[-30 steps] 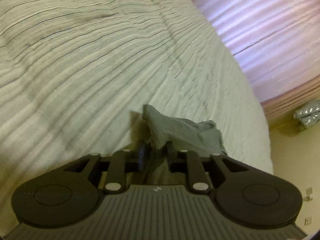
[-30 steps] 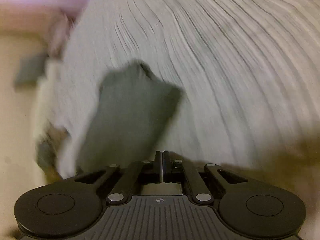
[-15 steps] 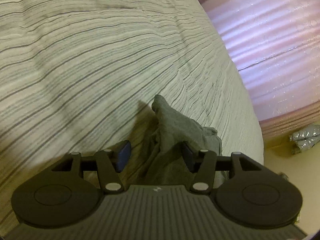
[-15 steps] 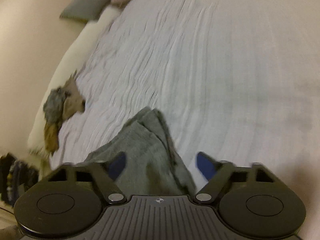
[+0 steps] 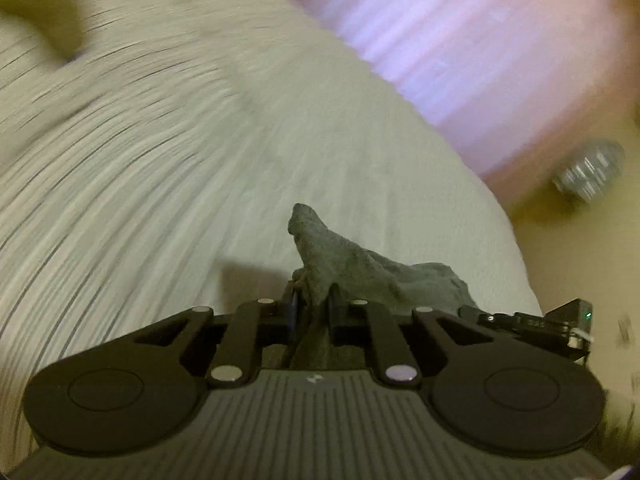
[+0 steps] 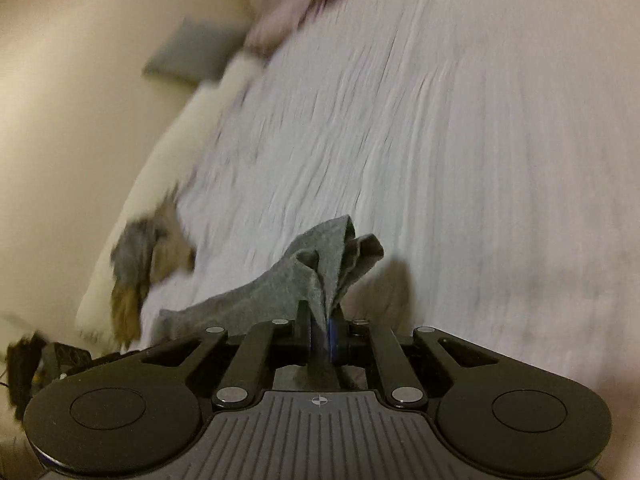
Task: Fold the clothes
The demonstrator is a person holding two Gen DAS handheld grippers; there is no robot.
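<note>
A small grey garment hangs bunched over the striped bedspread. My left gripper has its jaws closing, and their pads pinch a fold of this grey cloth. In the right wrist view the same grey garment stretches left from my right gripper, whose jaws are closing tight on a gathered edge of it. The cloth's loose corner sticks up past the right fingertips. Part of the other gripper shows at the right of the left wrist view.
The pale bedspread fills most of both views. A heap of brown and grey clothes lies at the bed's left edge. A grey pillow sits on the floor beyond. Pink curtains hang past the bed, with a shiny object below.
Both grippers stood wide around the grey garment half a second ago and have now closed on it. Both views have swung sideways and blurred, and the garment is lifted between the grippers.
</note>
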